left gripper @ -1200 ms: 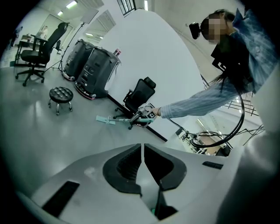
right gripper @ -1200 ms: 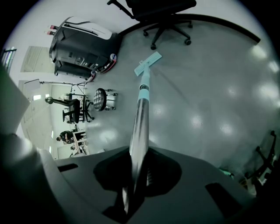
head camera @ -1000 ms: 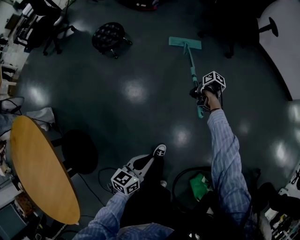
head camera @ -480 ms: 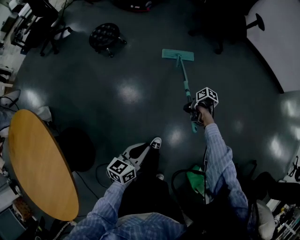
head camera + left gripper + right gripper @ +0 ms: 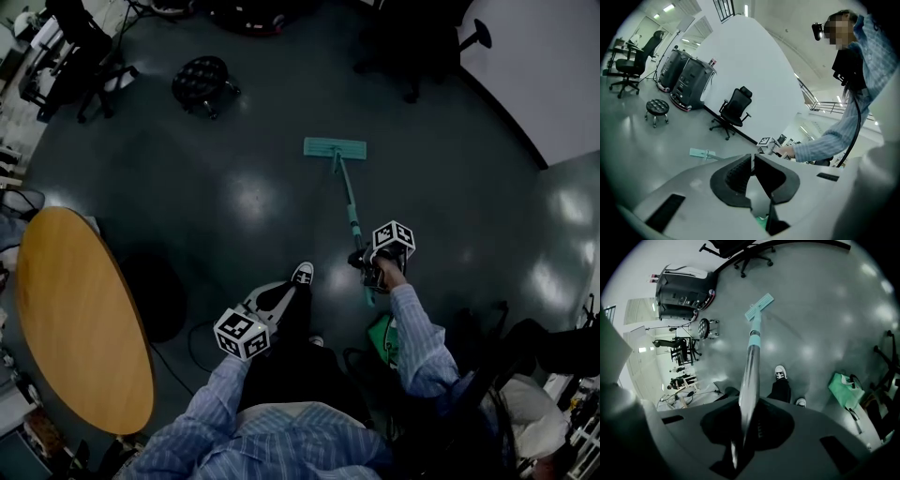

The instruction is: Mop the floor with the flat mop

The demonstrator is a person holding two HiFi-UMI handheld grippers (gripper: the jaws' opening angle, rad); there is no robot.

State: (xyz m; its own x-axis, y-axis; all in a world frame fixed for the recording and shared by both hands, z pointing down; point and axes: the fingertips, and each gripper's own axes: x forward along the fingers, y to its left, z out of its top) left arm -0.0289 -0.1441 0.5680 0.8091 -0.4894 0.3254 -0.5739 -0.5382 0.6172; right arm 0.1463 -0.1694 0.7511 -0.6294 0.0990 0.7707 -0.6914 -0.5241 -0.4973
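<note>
Right gripper view shows your right gripper [image 5: 746,425] clamped on the mop handle [image 5: 753,352], pad [image 5: 335,148] flat on the floor [image 5: 234,253] ahead. Your left gripper [image 5: 753,161] hangs pressed together, empty; one-handed, the handle could twist and tilt the pad.

The mop handle [image 5: 349,202] disappears under the right gripper [image 5: 366,264], and the sleeve [image 5: 412,337] half covers the green bag [image 5: 382,335].
</note>
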